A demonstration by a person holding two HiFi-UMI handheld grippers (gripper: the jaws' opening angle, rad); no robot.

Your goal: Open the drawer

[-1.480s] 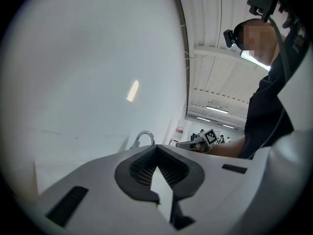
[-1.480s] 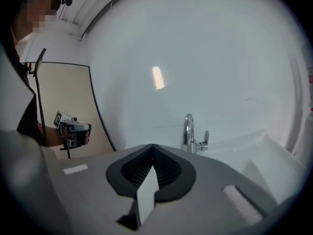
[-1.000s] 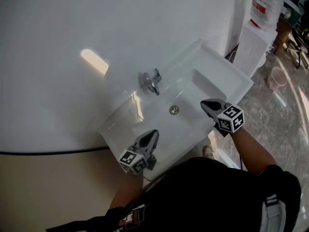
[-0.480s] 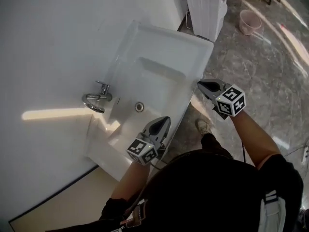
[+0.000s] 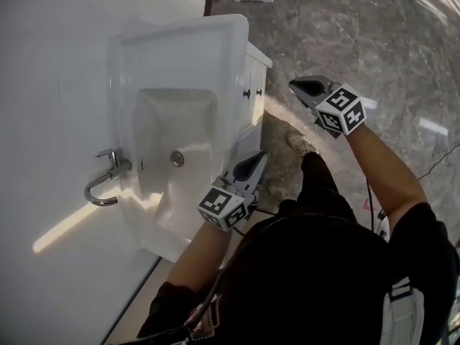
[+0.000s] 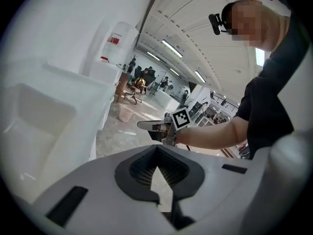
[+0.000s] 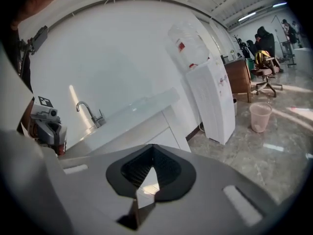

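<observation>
A grey marbled floor carries a white cabinet topped by a basin; a water dispenser and what looks like a pale bucket stand farther along.

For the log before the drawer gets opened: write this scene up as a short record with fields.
sink: white, set against a white wall
faucet: chrome, on the basin's wall side
cabinet: under the sink, fronts look closed
knobs: two, dark, untouched
left gripper: shut, empty, in front of the cabinet
right gripper: shut, empty, further out over the floor
</observation>
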